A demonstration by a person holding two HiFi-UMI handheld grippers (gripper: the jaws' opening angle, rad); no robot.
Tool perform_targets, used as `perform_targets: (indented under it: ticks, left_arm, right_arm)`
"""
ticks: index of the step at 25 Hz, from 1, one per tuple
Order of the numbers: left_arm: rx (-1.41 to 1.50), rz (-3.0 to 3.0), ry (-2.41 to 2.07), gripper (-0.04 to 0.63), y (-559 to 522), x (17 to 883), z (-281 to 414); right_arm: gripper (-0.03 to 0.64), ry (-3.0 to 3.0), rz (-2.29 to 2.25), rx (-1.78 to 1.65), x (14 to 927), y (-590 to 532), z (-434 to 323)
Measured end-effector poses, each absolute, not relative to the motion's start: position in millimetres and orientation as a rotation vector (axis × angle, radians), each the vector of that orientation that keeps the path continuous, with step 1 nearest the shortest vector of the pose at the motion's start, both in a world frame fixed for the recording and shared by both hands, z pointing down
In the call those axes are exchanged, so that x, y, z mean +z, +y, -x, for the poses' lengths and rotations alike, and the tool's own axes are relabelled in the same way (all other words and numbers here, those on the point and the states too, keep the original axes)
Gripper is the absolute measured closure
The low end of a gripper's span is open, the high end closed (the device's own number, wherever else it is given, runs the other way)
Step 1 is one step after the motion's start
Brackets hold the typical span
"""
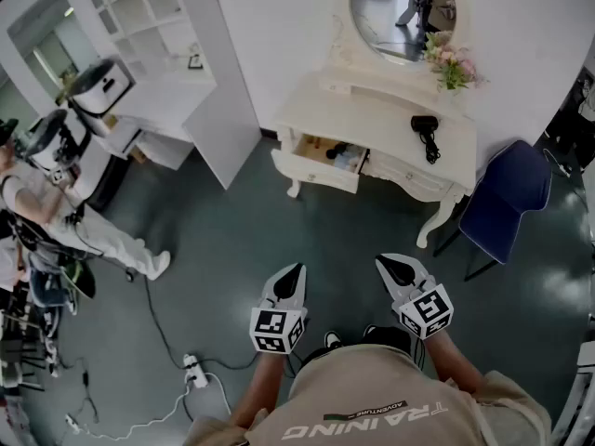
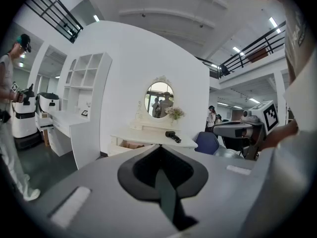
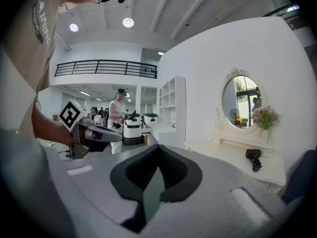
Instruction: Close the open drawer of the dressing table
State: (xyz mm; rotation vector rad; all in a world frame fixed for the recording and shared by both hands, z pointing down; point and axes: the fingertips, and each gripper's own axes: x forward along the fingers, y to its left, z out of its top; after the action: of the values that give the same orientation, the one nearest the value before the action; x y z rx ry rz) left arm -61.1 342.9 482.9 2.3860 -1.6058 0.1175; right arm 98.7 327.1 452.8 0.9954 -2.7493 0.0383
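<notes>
Nearest, at my waist: left gripper (image 1: 296,272) and right gripper (image 1: 387,264), fingers clenched on nothing, likely carried idle for the approach. Well beyond, across the floor (image 1: 270,226): dressing table (image 1: 381,110), its drawer (image 1: 314,163) standing open, not yet reachable.

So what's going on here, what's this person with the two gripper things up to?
A person stands some way back from the white dressing table, holding a gripper in each hand. The left claw and right claw are both shut and empty, pointing toward the table. One drawer hangs open with things inside, and nothing is touching it. A hair dryer lies on the tabletop, and a blue chair stands beside the table.
</notes>
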Motion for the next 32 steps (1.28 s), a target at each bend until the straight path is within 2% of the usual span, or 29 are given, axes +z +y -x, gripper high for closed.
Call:
perform_targets:
  ticks: [16, 32]
  left_arm:
    - [0.106, -2.307, -1.59, 0.578, 341, 510, 90]
    - [0.246, -2.217, -1.625, 0.578, 270, 524, 133]
  right_arm:
    - [0.615, -2.731, -1.022, 0.163, 470, 317, -76]
    - [0.615, -2.784, -0.99, 0.311, 500, 219, -32]
